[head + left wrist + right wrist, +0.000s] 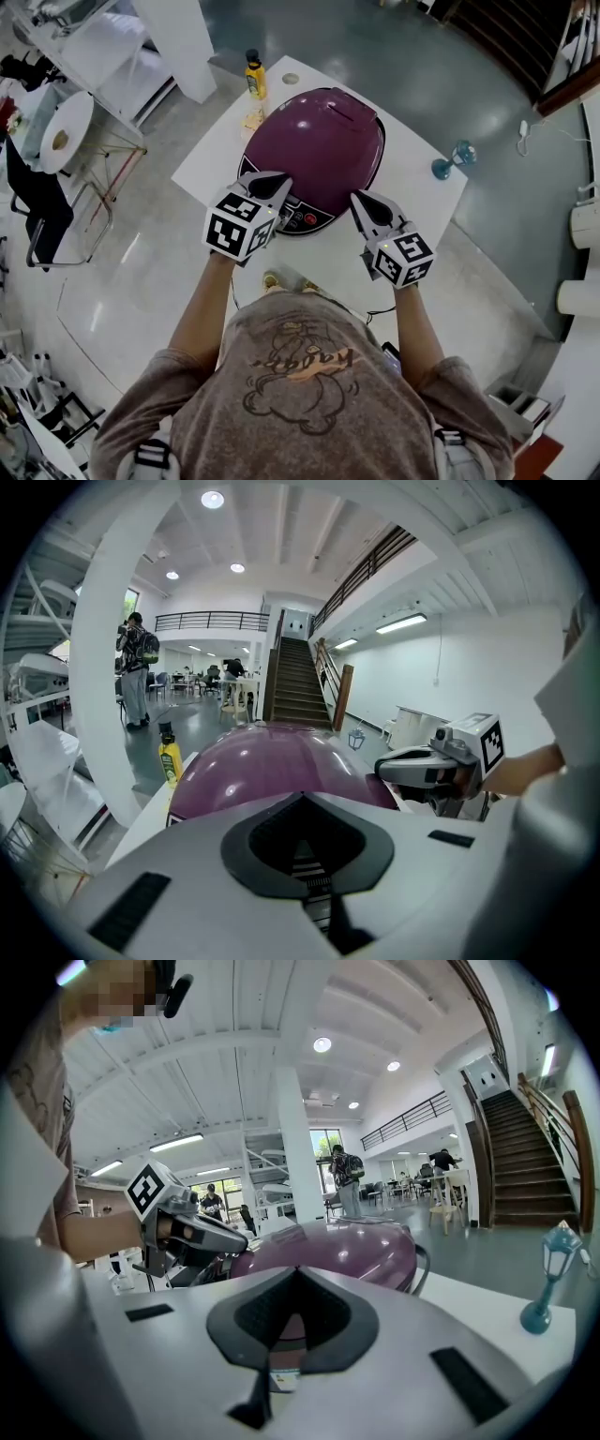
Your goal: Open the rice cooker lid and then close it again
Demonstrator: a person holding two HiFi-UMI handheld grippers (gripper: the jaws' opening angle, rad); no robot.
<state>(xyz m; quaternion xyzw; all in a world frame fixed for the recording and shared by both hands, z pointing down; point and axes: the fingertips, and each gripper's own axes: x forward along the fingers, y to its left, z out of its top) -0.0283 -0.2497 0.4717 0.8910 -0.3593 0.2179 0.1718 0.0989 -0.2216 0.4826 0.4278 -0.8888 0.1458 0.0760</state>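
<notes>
Head view: purple rice cooker (323,141) sits mid-frame on the white table (412,202), lid down and closed. Control panel (302,218) faces the lower edge of the frame, toward the person.

Left hand-held gripper (281,180) lies at the cooker's lower-left edge, tips over the rim beside the panel. Right hand-held gripper (358,197) lies at the lower-right edge, tip near the cooker body. Contact with the cooker: cannot tell for either one.

Left gripper view: the left hand-held gripper's jaws (302,799) are pressed together, with nothing pinched. Cooker dome (272,766) fills the middle just beyond them. Right hand-held gripper (427,766) shows at centre right, against the dome's side.

Right gripper view: the right hand-held gripper's jaws (295,1274) are pressed together and empty. Cooker (347,1246) is just past the tips, and the left hand-held gripper (202,1237) is at centre left.

Other items on the table:
- Yellow bottle (254,77) stands upright at the table's upper-left corner, just beyond the cooker; it also shows at left in the left gripper view (170,759).
- Small blue lantern ornament (457,157) stands upright at the right edge, apart from the cooker; it shows at far right in the right gripper view (553,1274).
</notes>
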